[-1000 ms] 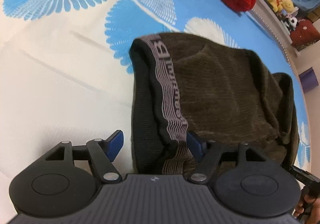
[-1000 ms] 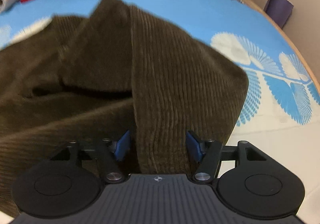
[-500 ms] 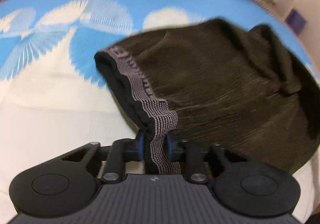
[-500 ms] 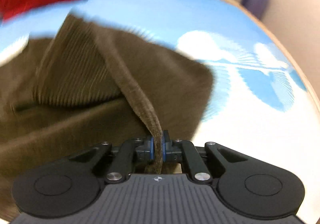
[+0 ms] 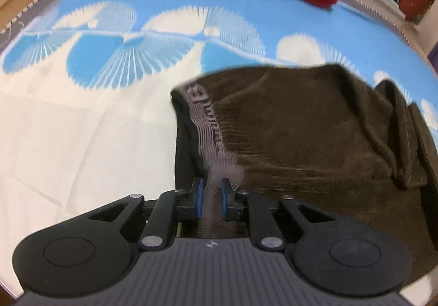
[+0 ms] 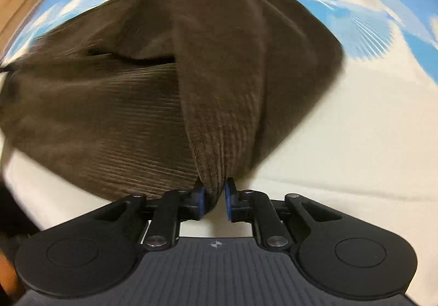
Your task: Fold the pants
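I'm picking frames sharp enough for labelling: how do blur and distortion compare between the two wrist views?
Left wrist view: mostly sharp, with slight smear on the waistband near the left gripper; fisheye bends the bedspread. Right wrist view: heavy motion blur on the pants and the background, while the right gripper itself stays crisp.

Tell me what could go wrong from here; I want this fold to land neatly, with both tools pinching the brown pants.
1. The right tool holds only a small bunched tip of the brown corduroy pants; it could slip free mid-lift.
2. The left tool grips the grey elastic waistband, which may stretch and skew the fold.
3. Wrinkles and an overlapping flap in the fabric could get folded in.
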`<state>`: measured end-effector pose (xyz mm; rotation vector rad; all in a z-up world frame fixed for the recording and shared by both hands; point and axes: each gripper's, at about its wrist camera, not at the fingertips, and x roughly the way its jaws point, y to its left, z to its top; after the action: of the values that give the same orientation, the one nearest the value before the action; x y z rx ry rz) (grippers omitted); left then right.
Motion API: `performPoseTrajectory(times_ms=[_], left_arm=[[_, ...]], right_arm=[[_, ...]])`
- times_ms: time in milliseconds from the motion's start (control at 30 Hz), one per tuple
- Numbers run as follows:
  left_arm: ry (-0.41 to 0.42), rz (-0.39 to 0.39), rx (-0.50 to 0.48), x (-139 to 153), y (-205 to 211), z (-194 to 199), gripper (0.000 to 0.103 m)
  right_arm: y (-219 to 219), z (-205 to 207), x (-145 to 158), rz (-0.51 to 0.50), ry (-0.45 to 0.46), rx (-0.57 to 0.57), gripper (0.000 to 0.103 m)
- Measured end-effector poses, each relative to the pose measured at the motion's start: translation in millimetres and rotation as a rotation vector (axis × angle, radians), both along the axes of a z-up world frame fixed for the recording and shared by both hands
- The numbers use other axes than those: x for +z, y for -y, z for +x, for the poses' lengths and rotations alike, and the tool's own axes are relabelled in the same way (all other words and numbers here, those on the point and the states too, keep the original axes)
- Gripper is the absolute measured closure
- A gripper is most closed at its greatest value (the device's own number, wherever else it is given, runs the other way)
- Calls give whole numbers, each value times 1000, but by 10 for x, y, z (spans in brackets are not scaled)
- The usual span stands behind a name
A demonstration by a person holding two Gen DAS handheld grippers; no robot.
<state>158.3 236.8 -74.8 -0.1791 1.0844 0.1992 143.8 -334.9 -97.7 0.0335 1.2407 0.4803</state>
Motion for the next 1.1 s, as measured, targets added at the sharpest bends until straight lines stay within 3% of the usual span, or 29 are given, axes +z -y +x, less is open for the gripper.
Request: performPoseTrajectory(times_ms=[33,100,233,400,533,767,833,867,967,1100], left_arm=[[-8,-4,10,-4,-28,-6,68],[-29,-17,47,0,-113,-53,51],[-133,-54,71,-164,-130,12,49],[-174,-123,49,-377,-78,34,40],[-208,-109,13,-479,-50,46,38],[-252,-98,-41,-623,-75,72,37],[-261,-88,-65,-658,-62,65,37],[-263,-83,-74,-670,-59,64,37],[-263,-79,-86,-674,-70,74,37],[-263,-72,-93,-663,-74,88,38]], right_arm=[[-8,-14,81,26,24,12,84],[35,29,237,80,74,-11,79],[123,250,317,126,182,-132,67],[-241,709,289,36,289,-208,59],[-717,994,100,-63,357,-154,56],[-1495,1365,-322,-285,363,-2,53],[-1565,1388,-358,-337,368,12,55],[-1570,1416,-366,-347,368,6,60],[-1396,1460,-280,-301,371,-53,91],[-739,1395,50,-213,415,-282,92]])
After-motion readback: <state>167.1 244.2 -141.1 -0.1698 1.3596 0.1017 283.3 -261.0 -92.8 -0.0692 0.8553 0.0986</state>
